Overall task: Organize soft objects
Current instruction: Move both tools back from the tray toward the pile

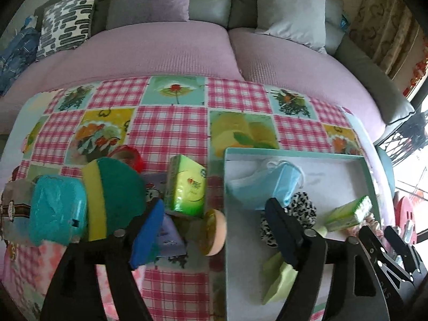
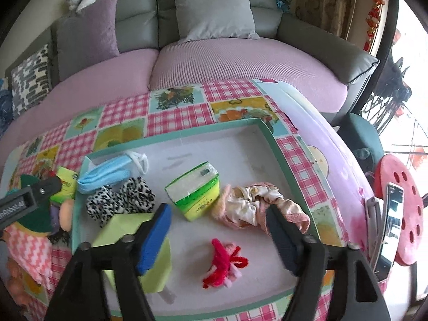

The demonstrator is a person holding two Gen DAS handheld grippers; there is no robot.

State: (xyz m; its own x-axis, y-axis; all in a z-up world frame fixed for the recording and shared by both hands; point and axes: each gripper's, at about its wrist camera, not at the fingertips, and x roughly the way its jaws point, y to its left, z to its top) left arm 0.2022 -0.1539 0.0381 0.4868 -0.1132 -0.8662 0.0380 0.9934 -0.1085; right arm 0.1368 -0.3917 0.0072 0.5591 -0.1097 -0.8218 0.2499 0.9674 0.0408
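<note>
A teal-rimmed tray (image 1: 294, 153) (image 2: 174, 133) holds a blue face mask (image 1: 267, 184) (image 2: 107, 174), a leopard scrunchie (image 1: 299, 208) (image 2: 120, 200), a green tissue pack (image 2: 195, 195), a pink satin scrunchie (image 2: 254, 208), a red fuzzy tie (image 2: 224, 264) and a light green cloth (image 2: 128, 230). My right gripper (image 2: 218, 238) hangs open above the tray floor, the red tie just below it. My left gripper (image 1: 214, 230) is open over the tablecloth left of the tray, above a round peach puff (image 1: 214, 232) and near a second tissue pack (image 1: 184, 187).
Left of the tray lie a green-and-yellow sponge (image 1: 112, 200), a teal bundle (image 1: 56, 214), a red tape roll (image 1: 131, 155) and a lilac packet (image 1: 168, 235). A sofa with cushions (image 2: 214, 13) stands behind the table. A red stool (image 2: 401, 214) with a phone is at the right.
</note>
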